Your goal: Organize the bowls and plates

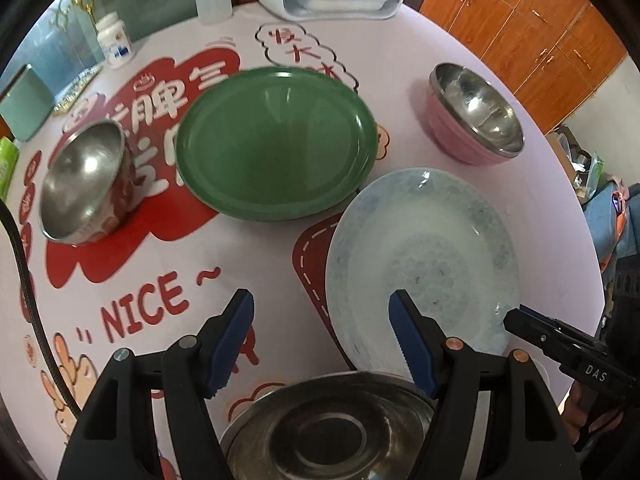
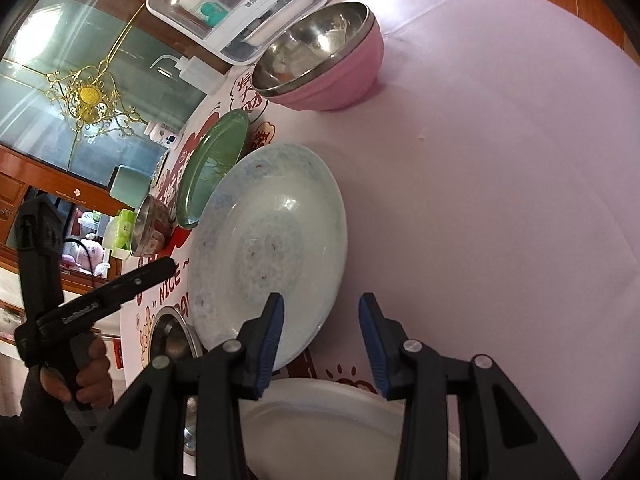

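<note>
Risks, as judged from the present layout:

1. The pale plate lies close to the green plate and close to the steel dish at the near edge. A finger lowered carelessly could strike a neighbouring rim and push it across the table.
2. The glazed rims look smooth. A shallow bite on a rim could slip and drop the plate.
3. Both grippers work near the same pale plate. The arms could collide.
4. The white plate sits at the table's near edge and could be knocked off.

Finger state:

- Left gripper: jaws stand wide apart and empty. Its right finger hangs over the near rim of the pale plate; contact cannot be confirmed. The steel dish lies directly below the jaws.
- Right gripper: jaws partly open, holding nothing. They hover over the near rim of the pale plate, above the white plate.

Task items: the steel bowl stands left of the green plate. The pink bowl stands at the far right, well apart. All 6 items remain unstacked.
</note>
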A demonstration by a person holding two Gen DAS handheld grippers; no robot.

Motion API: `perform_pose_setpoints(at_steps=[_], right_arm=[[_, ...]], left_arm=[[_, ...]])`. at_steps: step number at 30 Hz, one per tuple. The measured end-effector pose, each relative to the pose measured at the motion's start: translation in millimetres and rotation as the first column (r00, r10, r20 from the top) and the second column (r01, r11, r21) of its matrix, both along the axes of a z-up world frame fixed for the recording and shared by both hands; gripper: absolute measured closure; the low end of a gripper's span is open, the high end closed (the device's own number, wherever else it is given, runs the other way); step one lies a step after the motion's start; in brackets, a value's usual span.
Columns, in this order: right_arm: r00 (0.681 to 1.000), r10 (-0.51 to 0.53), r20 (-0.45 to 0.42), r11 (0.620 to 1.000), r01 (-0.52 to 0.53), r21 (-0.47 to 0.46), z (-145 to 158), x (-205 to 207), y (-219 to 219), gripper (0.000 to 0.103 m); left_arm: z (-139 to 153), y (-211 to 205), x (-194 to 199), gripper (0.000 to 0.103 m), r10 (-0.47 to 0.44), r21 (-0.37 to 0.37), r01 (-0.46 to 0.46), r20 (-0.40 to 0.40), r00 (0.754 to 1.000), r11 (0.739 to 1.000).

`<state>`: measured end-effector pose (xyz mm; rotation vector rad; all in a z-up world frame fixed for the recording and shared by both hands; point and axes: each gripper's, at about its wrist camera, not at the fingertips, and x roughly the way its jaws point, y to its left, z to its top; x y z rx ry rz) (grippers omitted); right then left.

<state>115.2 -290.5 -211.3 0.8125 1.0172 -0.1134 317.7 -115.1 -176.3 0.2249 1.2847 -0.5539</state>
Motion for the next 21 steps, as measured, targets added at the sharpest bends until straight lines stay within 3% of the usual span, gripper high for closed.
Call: perform_pose_setpoints(at_steps=[4, 10, 21], right_arm=[[1.000, -0.009, -0.005, 0.999, 0.009, 0.031, -7, 1, -2, 0.075], [1.000, -0.029, 0.000, 0.997, 0.029, 0.075, -14, 2, -5, 0.077], [0.999, -0.051, 0.015, 0.992, 0.048, 0.117, -19, 5, -14, 0.087]], left_arm=[[-12, -3, 5, 0.034, -0.004, -0.002, 0.004, -0.026, 1.000, 1.000], [-21, -9, 6, 0.034, -0.016, -0.013, 0.016, -0.052, 0.999, 1.000], [-35, -14, 12, 0.050, -0.006, -0.010, 0.005, -0.088, 0.996, 1.000]])
